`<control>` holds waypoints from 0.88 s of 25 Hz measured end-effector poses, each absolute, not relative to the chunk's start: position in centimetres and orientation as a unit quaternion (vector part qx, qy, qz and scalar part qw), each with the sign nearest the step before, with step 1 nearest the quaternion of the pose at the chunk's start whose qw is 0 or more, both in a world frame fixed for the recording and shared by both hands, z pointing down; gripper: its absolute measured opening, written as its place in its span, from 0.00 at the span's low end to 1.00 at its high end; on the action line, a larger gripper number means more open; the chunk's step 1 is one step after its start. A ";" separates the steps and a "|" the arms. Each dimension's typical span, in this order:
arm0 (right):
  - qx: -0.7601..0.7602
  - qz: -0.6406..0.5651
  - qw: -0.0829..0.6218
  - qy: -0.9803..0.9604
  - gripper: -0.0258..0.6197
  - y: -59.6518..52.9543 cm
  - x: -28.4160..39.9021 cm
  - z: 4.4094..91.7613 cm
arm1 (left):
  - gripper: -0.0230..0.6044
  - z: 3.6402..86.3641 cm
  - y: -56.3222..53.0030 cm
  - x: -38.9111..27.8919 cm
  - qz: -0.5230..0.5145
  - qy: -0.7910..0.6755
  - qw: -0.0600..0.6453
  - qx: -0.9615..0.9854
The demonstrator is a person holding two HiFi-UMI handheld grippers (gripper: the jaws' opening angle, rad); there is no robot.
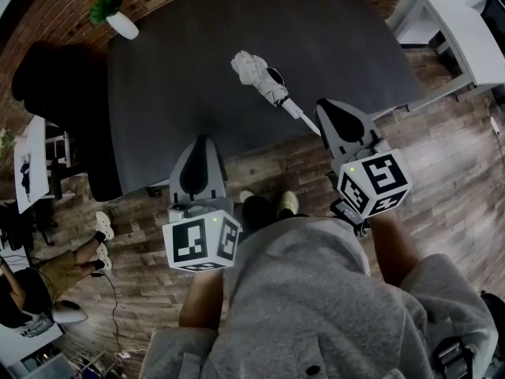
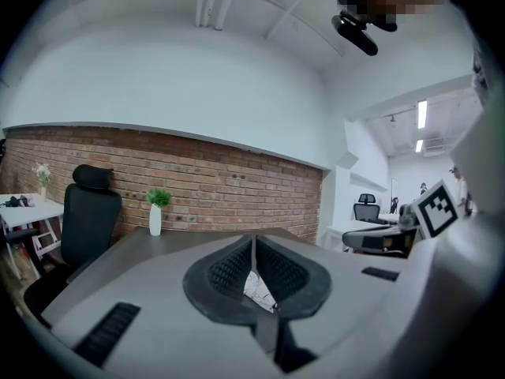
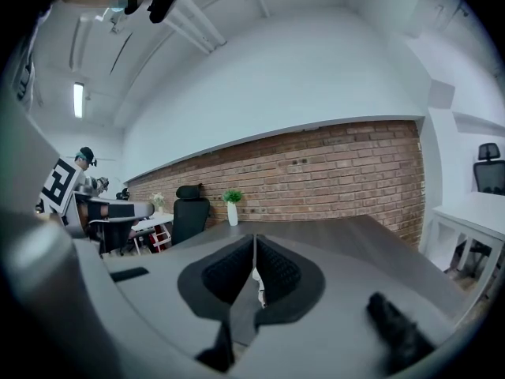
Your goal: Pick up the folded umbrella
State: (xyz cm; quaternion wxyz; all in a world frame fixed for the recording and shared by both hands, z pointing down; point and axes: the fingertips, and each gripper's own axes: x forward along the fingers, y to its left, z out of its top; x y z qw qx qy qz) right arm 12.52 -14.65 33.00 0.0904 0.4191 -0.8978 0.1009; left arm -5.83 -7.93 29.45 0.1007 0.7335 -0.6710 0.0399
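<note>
The folded umbrella, white and grey with a pale handle pointing toward me, lies on the dark table right of its middle. My right gripper hovers at the table's near edge, just right of the handle's end, jaws shut and empty. My left gripper is also shut and empty, at the near edge well left of the umbrella. Below the closed jaws, a patch of the umbrella shows in the left gripper view and a sliver of the umbrella in the right gripper view.
A white vase with a green plant stands at the table's far left corner. A black office chair sits left of the table and a white desk to the right. A person sits at lower left on the wooden floor area.
</note>
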 end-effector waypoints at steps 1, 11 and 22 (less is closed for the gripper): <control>0.418 0.101 0.093 -0.898 0.08 -14.6 12.4 33.1 | 0.08 29.5 -7.9 -5.8 0.040 -0.670 0.101 0.734; 0.422 0.096 0.103 -0.896 0.08 -16.5 11.3 33.7 | 0.08 30.5 -10.2 -6.7 0.039 -0.661 0.110 0.741; 0.429 0.103 0.126 -0.889 0.08 -22.3 8.3 34.8 | 0.08 31.5 -16.8 -10.0 0.039 -0.651 0.127 0.747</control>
